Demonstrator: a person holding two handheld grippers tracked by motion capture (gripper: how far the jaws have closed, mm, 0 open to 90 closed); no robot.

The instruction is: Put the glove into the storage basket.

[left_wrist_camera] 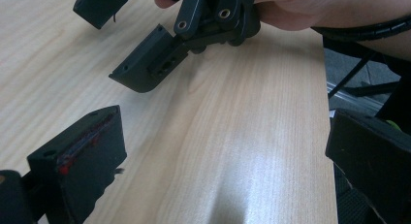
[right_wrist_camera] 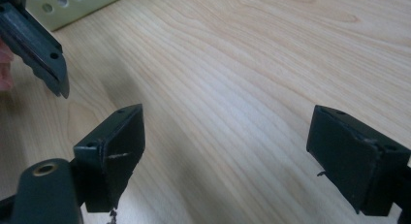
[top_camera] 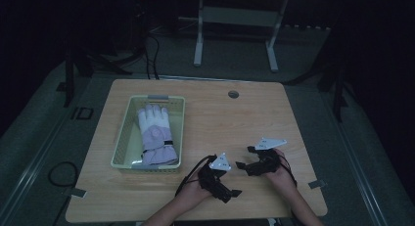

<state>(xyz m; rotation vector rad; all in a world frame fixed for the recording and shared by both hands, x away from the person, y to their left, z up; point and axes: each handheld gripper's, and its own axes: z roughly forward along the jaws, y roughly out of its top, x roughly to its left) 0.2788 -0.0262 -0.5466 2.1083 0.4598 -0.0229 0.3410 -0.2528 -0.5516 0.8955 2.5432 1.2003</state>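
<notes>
Both tongs rest low over the near part of the worktop (top_camera: 230, 118), each held in one of the person's hands. Left tongs (top_camera: 230, 189): jaws spread wide, nothing between them; in the left gripper view the two black jaws stand far apart with bare wood grain between. Right tongs (top_camera: 244, 160): jaws likewise spread and empty; in the right gripper view the pads are well apart over bare wood. The two tongs point toward each other, close together but not touching; the left gripper view shows the right tongs (left_wrist_camera: 140, 49) just ahead, held by the right hand (left_wrist_camera: 310, 10), and the right gripper view shows one jaw of the left tongs (right_wrist_camera: 34, 44) at its upper left. A grey three-cornered plate (top_camera: 270, 143) sits on top of the right tongs, and a second one (top_camera: 220, 162) on top of the left tongs. Reference landmark: the pale green perforated basket (top_camera: 126, 138), which stands on the left half of the worktop. Both tongs lie to the right of the basket and nearer to the person, the left tongs nearer to it than the right. Inside the basket lies a white and lilac glove (top_camera: 155, 135), flat, fingers pointing to the far rim, cuff at the near wall. A round cable hole (top_camera: 233, 94) sits in the worktop beyond and to the right of the basket.
</notes>
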